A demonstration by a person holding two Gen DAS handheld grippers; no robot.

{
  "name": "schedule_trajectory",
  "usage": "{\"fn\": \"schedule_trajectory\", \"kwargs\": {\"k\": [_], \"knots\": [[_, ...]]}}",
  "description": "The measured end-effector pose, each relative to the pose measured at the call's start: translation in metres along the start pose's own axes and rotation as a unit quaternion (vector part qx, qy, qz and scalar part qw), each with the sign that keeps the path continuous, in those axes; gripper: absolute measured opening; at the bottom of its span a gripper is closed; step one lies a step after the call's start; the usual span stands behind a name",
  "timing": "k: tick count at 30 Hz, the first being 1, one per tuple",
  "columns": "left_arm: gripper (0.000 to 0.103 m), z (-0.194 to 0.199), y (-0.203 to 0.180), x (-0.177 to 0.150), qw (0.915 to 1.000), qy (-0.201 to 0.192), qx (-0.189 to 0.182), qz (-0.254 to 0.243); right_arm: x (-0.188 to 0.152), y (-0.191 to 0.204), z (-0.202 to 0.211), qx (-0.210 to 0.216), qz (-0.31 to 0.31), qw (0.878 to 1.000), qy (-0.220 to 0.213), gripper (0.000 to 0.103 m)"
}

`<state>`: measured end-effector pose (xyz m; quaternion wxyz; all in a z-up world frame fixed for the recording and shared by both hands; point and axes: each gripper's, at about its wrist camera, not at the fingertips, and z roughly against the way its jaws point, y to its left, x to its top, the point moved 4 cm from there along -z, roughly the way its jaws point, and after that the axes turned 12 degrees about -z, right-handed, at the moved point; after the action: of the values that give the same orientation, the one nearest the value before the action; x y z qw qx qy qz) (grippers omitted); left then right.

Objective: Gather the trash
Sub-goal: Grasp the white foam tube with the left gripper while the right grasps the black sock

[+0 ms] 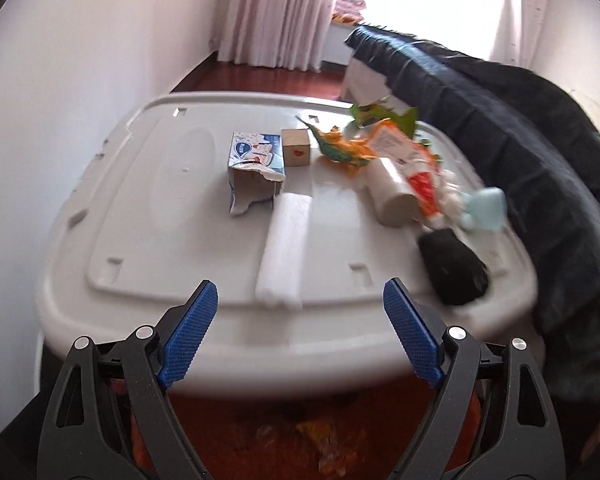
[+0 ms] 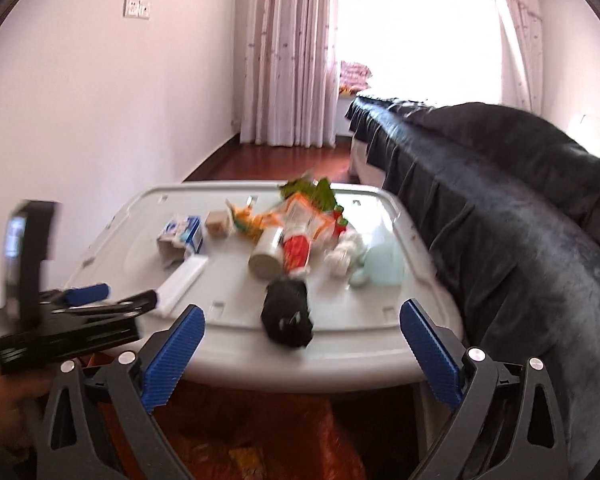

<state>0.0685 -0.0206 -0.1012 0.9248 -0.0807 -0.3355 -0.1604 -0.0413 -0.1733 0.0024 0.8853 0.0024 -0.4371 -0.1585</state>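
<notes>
White plastic bin lid (image 1: pixel 140 240) is littered; both the left gripper (image 1: pixel 300 300) and right gripper (image 2: pixel 300 320) are held agape, empty. Long white foam strip (image 1: pixel 286 248), judged light and crushable, should be pinched mid-length.

No words or numbers in front of you are sharp enough to read. The torn blue and white carton (image 1: pixel 256 160) carries a round dark blue logo on its top face, but its lettering is blurred. The small wooden cube (image 1: pixel 296 147) shows a red mark on its near face. Print on the red and white wrapper (image 1: pixel 422 186) is illegible.
</notes>
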Motion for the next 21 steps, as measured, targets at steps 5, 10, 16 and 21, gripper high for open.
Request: {"fn": "schedule_trajectory", "kwargs": {"k": [5, 10, 16, 21], "knots": [[0.083, -0.049, 0.006, 0.013, 0.9990, 0.032, 0.029, -0.006, -0.004, -0.001, -0.011, 0.005, 0.005, 1.000, 0.008, 0.098], [0.083, -0.078, 0.010, 0.016, 0.9974, 0.050, 0.045, -0.027, -0.010, -0.002, -0.028, -0.003, 0.013, 1.000, 0.024, 0.098], [0.036, -0.082, 0.010, 0.015, 0.9963, 0.035, 0.053, -0.057, -0.012, -0.006, -0.038, -0.004, 0.002, 0.999, 0.034, 0.098], [0.028, -0.071, 0.013, 0.012, 0.9967, 0.028, 0.049, -0.058, -0.013, -0.005, -0.045, -0.007, 0.004, 0.999, 0.041, 0.098]]}}
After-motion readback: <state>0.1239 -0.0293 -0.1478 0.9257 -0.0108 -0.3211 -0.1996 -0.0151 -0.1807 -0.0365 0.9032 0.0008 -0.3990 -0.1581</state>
